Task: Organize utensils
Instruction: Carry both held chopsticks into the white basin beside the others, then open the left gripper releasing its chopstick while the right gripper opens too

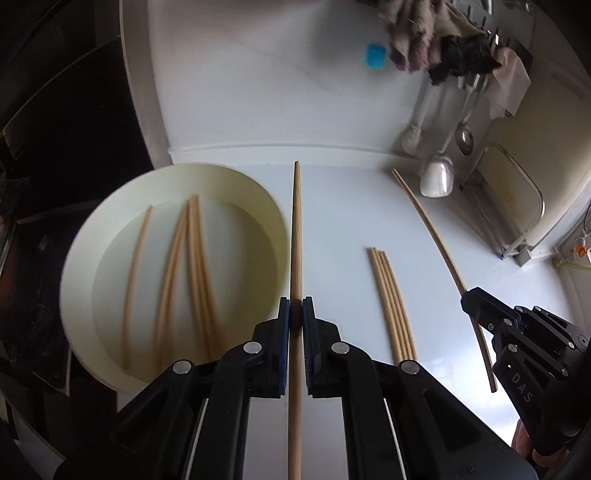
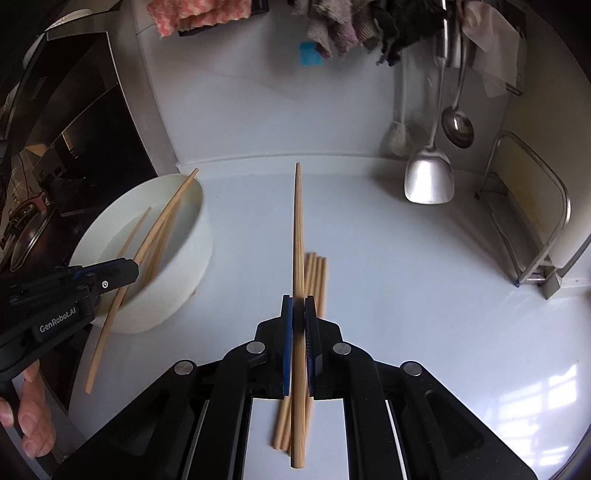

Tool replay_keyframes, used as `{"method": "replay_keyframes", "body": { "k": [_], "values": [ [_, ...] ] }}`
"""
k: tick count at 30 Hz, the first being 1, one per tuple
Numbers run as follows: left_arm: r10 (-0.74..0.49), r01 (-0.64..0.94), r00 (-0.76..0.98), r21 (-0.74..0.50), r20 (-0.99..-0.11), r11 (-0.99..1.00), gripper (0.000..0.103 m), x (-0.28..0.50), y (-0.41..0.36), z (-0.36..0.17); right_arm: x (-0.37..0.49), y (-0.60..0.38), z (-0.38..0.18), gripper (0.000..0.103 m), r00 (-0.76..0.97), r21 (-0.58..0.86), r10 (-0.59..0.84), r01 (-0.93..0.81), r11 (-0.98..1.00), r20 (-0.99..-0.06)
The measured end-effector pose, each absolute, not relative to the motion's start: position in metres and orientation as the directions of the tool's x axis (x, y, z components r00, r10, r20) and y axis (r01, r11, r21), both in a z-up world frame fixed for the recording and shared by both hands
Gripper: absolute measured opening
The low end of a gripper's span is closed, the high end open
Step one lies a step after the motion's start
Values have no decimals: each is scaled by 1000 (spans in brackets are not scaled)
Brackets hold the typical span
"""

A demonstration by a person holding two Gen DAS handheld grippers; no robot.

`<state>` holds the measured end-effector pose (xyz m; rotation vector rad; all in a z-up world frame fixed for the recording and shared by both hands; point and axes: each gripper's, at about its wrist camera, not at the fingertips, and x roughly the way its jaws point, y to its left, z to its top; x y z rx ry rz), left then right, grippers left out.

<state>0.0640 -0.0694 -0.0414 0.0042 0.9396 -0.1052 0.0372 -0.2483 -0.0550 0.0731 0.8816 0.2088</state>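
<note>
My left gripper [image 1: 296, 306] is shut on one wooden chopstick [image 1: 296, 221], held above the white counter and pointing away from me. To its left sits a white bowl [image 1: 258, 206] with several chopsticks [image 1: 192, 266] in it. Several more lie in a small pile [image 1: 393, 306] on the counter to the right. My right gripper [image 2: 298, 306] is shut on another chopstick [image 2: 298, 221], lifted above that pile [image 2: 317, 273]. In the right wrist view the left gripper [image 2: 129, 271] and its chopstick [image 2: 162, 218] hang beside the bowl [image 2: 184, 280]. In the left wrist view the right gripper [image 1: 467, 297] grips its own stick [image 1: 428, 225].
A metal spatula [image 2: 428, 177] and ladle [image 2: 458, 125] hang at the back right, with a wire rack [image 2: 535, 229] beside them. Cloths [image 2: 332, 29] hang above the back wall. A dark stove [image 2: 74, 129] borders the counter on the left. A person's fingers [image 2: 33, 424] hold the left handle.
</note>
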Motion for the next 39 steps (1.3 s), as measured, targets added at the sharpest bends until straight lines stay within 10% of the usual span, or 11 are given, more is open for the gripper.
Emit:
{"method": "replay_keyframes", "body": {
  "k": [14, 39],
  "values": [
    [-9, 1, 545, -10, -838, 1000, 8, 112, 76, -52, 103, -79, -50, 6, 550, 224, 332, -256, 940, -766],
    [-78, 49, 420, -63, -904, 997, 8, 160, 94, -110, 155, -25, -117, 6, 372, 217, 274, -188, 958, -887]
  ]
}}
